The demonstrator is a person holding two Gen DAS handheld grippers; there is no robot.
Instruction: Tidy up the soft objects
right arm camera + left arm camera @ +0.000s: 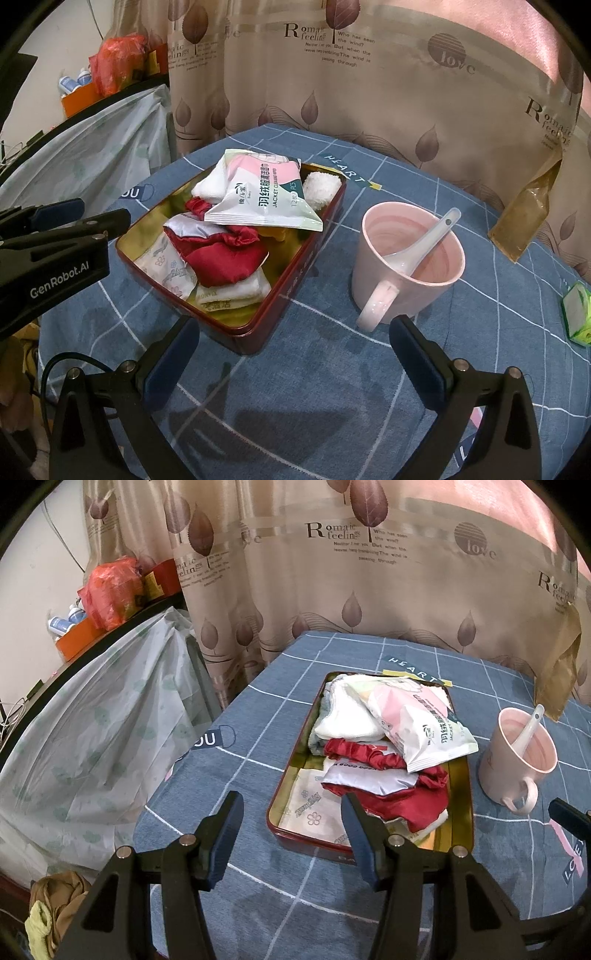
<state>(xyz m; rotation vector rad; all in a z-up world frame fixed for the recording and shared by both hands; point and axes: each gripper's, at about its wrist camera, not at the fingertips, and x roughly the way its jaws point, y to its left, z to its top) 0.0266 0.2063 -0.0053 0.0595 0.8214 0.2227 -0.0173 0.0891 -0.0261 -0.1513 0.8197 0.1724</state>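
A blue checked desk [332, 387] stood before curtains [369, 92]; mid-frame, a tin [295, 280] held packets and cloths. Both grippers [291, 812] [295, 339] gaped empty.

Blue checked cloth [332, 387] covers the table, with a beige leaf-print curtain [369, 590] hanging right behind its far edge. Off to the left there's a dark shelf [110, 627] draped in a clear plastic sheet [92, 720], with an orange box [75, 635] and a red bag [110, 590] on top against a pale wall [37, 572].
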